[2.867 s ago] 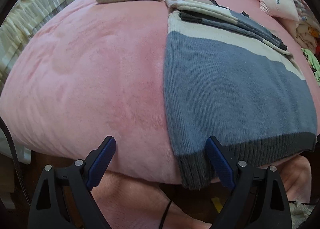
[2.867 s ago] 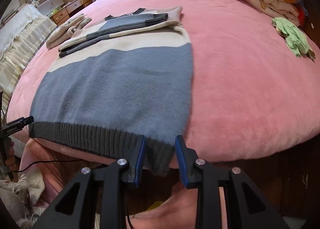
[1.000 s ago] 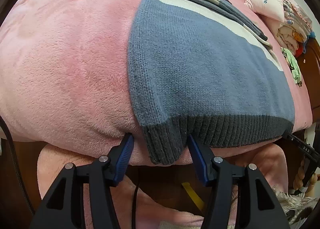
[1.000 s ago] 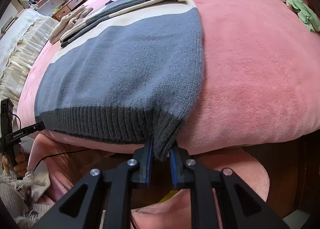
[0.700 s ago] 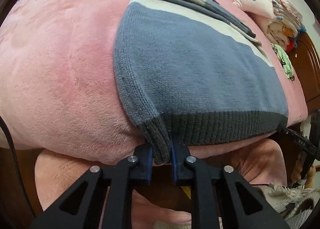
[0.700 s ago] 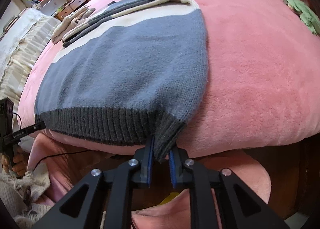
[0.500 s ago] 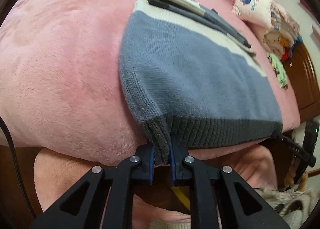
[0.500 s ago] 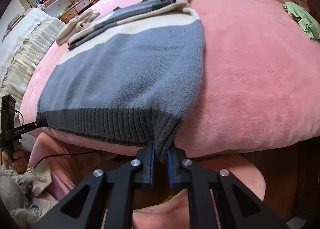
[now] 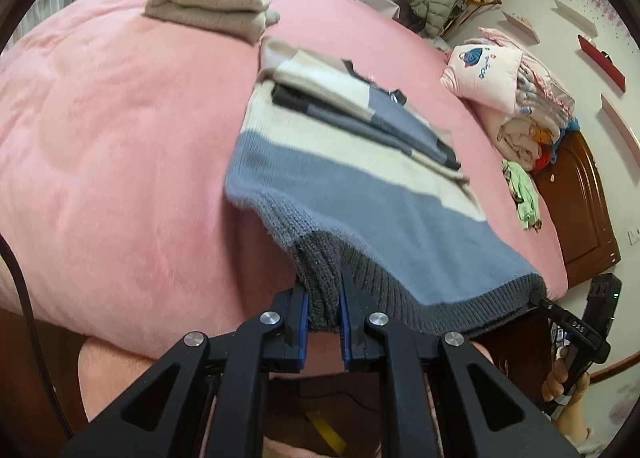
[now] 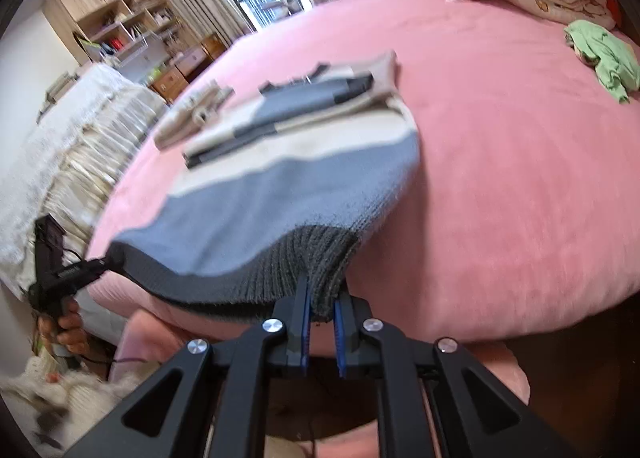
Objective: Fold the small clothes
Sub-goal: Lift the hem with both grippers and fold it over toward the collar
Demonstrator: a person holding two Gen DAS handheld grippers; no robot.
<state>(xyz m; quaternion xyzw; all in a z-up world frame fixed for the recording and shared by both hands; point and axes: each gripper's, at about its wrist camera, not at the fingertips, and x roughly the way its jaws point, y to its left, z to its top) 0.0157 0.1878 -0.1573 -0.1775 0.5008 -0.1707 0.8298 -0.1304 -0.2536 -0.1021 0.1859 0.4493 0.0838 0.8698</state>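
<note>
Grey ribbed hem of the sweater [image 9: 320, 286] on the pink bed [image 9: 120, 138] is pinched at each corner by your left gripper [image 9: 323, 318] and right gripper [image 10: 320, 310] fingers, so carry both corners level toward the folded sleeves [image 9: 360, 114].

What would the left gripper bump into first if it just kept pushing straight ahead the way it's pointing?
Most likely the sweater itself: the left gripper is shut on its dark ribbed hem, so the blue knit bunches up directly ahead, with the pink blanket right beneath. Depth is hard to judge through this lens.
</note>
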